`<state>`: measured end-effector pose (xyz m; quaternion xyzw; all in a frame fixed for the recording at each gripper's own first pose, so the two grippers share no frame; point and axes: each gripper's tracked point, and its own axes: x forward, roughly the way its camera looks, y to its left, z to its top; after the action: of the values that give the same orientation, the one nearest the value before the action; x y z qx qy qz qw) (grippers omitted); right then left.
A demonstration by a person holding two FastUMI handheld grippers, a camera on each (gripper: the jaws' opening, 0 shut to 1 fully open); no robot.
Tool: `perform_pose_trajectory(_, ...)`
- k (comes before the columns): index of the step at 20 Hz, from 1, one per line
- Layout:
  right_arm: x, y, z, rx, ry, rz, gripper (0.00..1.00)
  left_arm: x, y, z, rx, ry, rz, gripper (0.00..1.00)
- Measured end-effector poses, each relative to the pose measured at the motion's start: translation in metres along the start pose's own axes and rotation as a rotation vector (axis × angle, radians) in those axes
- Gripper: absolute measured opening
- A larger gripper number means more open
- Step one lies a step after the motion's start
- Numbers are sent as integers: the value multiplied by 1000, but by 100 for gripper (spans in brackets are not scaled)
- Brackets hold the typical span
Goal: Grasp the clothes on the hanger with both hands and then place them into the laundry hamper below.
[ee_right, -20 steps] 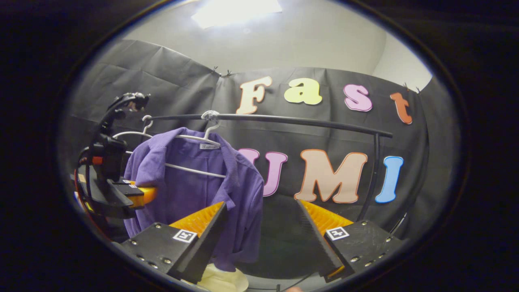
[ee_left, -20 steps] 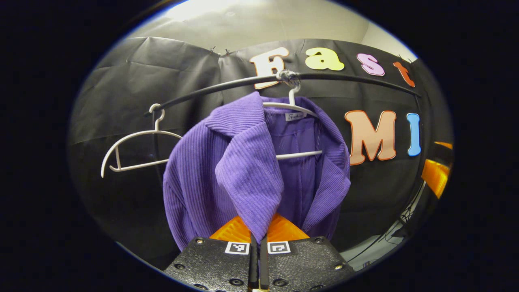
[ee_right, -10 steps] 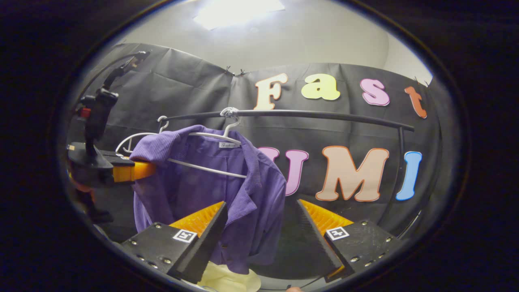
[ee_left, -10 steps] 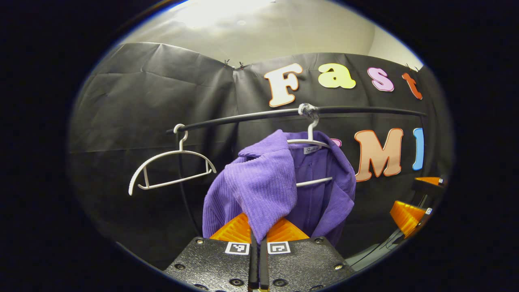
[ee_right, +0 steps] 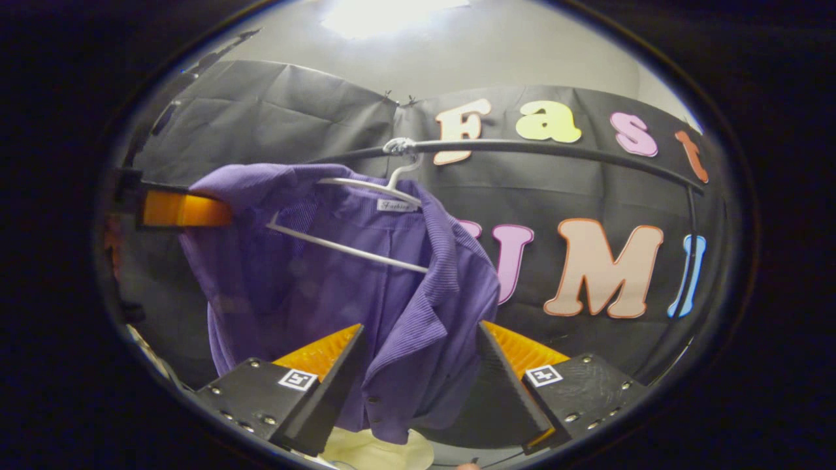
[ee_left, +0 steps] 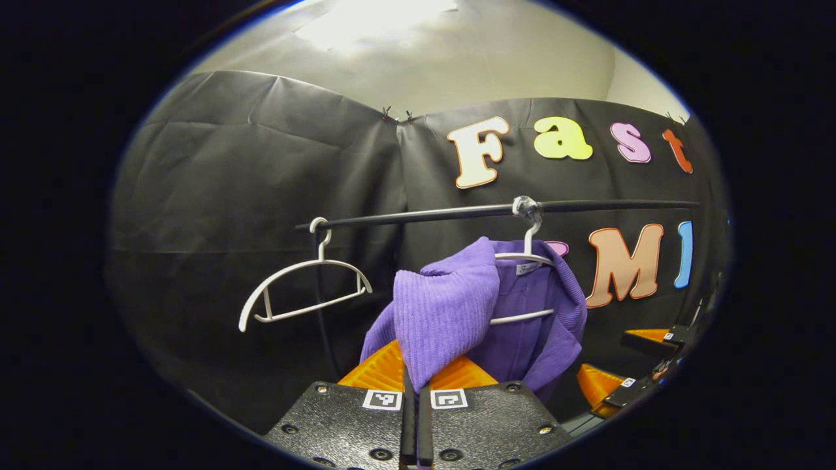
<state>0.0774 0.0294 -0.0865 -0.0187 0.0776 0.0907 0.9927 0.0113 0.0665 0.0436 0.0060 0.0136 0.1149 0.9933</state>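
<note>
Left gripper view: left gripper (ee_left: 413,378) pinches purple shirt (ee_left: 450,307).

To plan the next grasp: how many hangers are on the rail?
2: an empty white hanger hangs at the rail's left end; the second hanger carries the purple shirt.

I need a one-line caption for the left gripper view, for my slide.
Left tongs shut on the purple shirt's shoulder, pulling it off its white hanger on the black rail.

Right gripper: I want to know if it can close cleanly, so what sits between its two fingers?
In the right gripper view, the open right gripper frames the purple shirt's front edge; nothing else lies between.
</note>
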Motion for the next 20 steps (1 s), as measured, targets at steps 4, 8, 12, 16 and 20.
perform_pose_trajectory(4, 31, 2, -11, 30, 25, -35, 100, -1, 10, 7, -5, -17, 16, 2)
perform_pose_trajectory(8, 63, 2, -15, 69, 37, -58, 100, 0, 17, 10, 8, -23, 26, 5)
perform_pose_trajectory(12, 85, -4, -22, 78, 53, -86, 100, 2, 26, 15, 19, -35, 45, 5)
perform_pose_trajectory(16, 103, -8, -27, 98, 74, -93, 100, 5, 34, 17, 17, -39, 56, 5)
perform_pose_trajectory(20, 109, -21, -34, 109, 107, -136, 74, 7, 38, 18, 14, -45, 58, 5)
